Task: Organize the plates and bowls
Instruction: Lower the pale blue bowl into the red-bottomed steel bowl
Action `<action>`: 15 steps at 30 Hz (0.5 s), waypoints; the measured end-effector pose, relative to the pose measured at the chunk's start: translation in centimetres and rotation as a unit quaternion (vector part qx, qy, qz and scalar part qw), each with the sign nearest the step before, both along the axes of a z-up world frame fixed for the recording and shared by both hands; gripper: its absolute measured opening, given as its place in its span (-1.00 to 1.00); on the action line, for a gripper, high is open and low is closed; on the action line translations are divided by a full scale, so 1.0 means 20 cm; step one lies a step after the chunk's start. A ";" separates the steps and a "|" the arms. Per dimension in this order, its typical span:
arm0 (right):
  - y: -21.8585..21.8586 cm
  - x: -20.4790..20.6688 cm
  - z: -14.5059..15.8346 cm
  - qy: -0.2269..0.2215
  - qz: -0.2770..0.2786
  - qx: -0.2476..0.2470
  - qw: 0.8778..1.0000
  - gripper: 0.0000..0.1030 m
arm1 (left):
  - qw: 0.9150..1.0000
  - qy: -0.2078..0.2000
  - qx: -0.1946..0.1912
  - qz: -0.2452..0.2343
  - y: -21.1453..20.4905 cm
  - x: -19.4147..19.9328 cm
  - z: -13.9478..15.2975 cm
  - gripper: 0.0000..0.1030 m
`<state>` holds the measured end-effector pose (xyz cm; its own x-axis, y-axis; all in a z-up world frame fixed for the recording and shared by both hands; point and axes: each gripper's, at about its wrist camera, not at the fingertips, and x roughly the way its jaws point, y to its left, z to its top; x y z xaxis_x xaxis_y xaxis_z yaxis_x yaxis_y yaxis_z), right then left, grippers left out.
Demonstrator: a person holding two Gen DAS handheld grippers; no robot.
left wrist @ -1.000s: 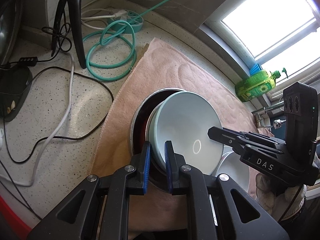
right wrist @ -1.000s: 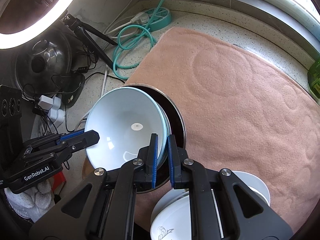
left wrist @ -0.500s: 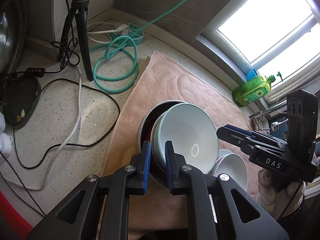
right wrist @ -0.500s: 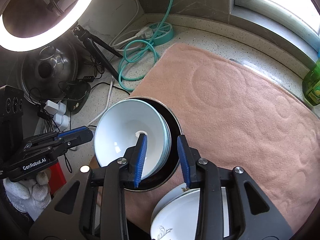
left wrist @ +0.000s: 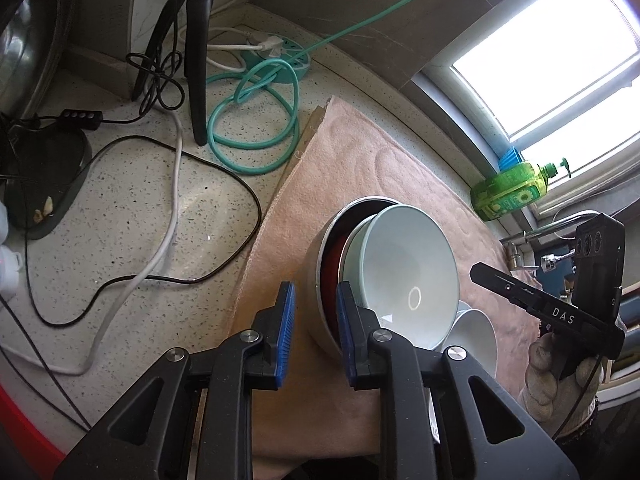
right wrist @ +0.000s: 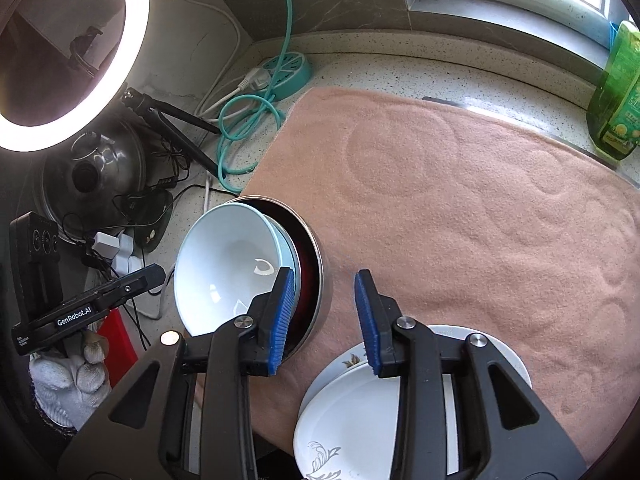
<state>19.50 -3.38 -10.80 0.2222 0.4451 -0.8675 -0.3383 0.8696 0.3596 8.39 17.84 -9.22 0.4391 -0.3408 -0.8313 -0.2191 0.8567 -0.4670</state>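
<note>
The pale blue bowl [left wrist: 408, 276] sits inside another bowl, and both lean in a round metal pan [left wrist: 320, 320] with a dark red inside. The pan is on the pink towel [right wrist: 460, 200], which makes a soft spot for dishes. Stacking them like this saves room.

The left gripper [left wrist: 314, 332] is open and holds nothing. Its two blue pads sit on either side of the pan's near wall without squeezing it, I think.

The right gripper [right wrist: 324, 312] is wide open too, and empty. It hangs just by the pan's other side, above the white plates [right wrist: 360, 420] with the gray leaf drawing. Those plates are stacked near the pan, so they may be next.
</note>
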 end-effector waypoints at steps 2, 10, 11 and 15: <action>-0.01 0.00 -0.03 0.013 -0.006 0.007 1.000 -0.37 | 1.000 0.005 -0.009 -0.002 -0.01 0.01 -0.02 -0.62; -0.02 0.01 -0.12 0.046 -0.024 0.029 0.998 -0.51 | 1.000 0.012 -0.027 -0.006 -0.02 0.02 -0.07 -0.63; -0.03 0.01 -0.12 0.051 -0.027 0.035 0.998 -0.54 | 1.000 0.012 -0.027 -0.006 -0.02 0.02 -0.07 -0.63; -0.04 0.01 -0.13 0.058 -0.038 0.044 0.997 -0.60 | 0.999 0.012 -0.032 -0.004 -0.01 0.03 -0.08 -0.63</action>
